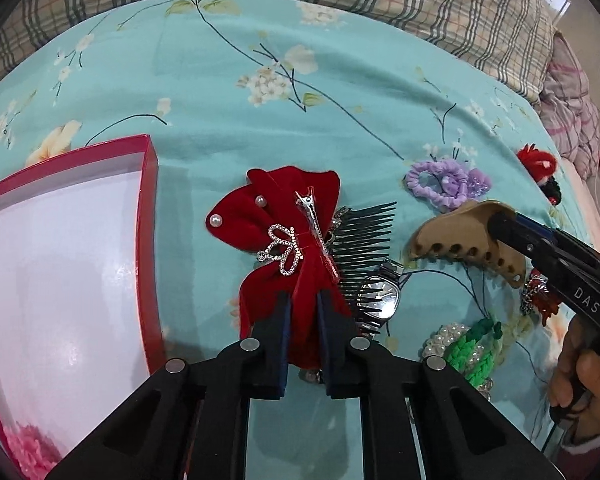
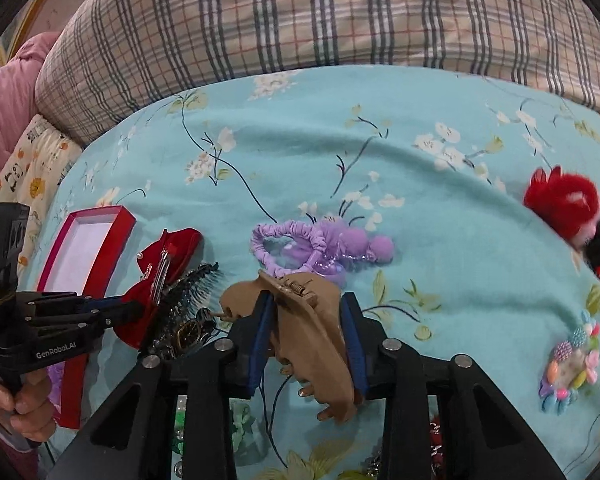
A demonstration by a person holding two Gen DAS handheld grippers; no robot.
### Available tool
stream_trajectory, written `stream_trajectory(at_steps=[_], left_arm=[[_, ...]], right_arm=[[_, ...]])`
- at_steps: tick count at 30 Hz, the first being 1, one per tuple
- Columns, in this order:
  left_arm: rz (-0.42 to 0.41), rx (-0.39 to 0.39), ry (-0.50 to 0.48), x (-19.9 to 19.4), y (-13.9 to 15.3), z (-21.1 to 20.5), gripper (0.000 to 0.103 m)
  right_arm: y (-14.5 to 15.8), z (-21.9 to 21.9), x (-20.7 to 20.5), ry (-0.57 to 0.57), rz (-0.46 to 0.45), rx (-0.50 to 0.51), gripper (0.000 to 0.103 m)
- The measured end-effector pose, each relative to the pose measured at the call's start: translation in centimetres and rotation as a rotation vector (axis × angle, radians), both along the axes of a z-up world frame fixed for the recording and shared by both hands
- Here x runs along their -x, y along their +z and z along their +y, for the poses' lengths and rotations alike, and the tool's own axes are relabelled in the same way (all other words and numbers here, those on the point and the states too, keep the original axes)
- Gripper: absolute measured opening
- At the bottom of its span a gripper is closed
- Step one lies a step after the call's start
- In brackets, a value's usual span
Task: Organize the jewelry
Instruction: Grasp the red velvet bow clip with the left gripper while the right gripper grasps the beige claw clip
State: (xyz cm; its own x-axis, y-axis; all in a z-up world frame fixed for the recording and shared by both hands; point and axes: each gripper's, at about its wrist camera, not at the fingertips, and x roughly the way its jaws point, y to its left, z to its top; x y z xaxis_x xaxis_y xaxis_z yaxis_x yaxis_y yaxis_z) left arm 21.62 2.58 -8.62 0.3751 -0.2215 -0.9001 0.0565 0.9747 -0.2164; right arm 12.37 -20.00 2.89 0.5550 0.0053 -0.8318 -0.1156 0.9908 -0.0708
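Note:
A red velvet bow clip (image 1: 276, 216) with pearls and a rhinestone ornament lies on the turquoise floral sheet, right of an open red box (image 1: 150, 184). My left gripper (image 1: 303, 304) is shut on the bow's near lobe, with fabric pinched between the pads. From the right wrist view the same bow (image 2: 168, 252) shows with the left gripper (image 2: 136, 308) on it, beside the box (image 2: 100, 212). My right gripper (image 2: 306, 320) is shut on a tan claw clip (image 2: 312, 340), its fingers on both sides. In the left wrist view, that clip (image 1: 452, 240) sits in the right gripper (image 1: 496, 220).
A black comb (image 1: 364, 236) and a wristwatch (image 1: 380, 296) lie against the bow. Nearby are a purple scrunchie (image 2: 300, 244), pearl and green bands (image 1: 468, 344), a red pom-pom (image 2: 560, 200) and a colourful flower clip (image 2: 572, 364). A plaid quilt (image 2: 340, 20) bounds the far side.

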Motion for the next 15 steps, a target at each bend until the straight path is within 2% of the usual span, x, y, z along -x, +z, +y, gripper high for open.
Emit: stream_trajectory(at_steps=[8, 12, 15], left_arm=[[-0.056, 0.025, -0.013, 1.7, 2.7, 0.4, 0.008], [-0.065, 0.034, -0.013, 2.5, 3.4, 0.7, 0.008], [-0.066, 0.034, -0.011, 2.8, 3.7, 1.1, 0.008]], right_arm=[[0.6, 1.0, 1.1, 0.032, 0.002, -0.002, 0.026], [0.0, 1.0, 1.2, 0.039, 0.031, -0.011, 0.03], [0.3, 1.6, 1.1, 0.053, 0.009, 0.021, 0.03]])
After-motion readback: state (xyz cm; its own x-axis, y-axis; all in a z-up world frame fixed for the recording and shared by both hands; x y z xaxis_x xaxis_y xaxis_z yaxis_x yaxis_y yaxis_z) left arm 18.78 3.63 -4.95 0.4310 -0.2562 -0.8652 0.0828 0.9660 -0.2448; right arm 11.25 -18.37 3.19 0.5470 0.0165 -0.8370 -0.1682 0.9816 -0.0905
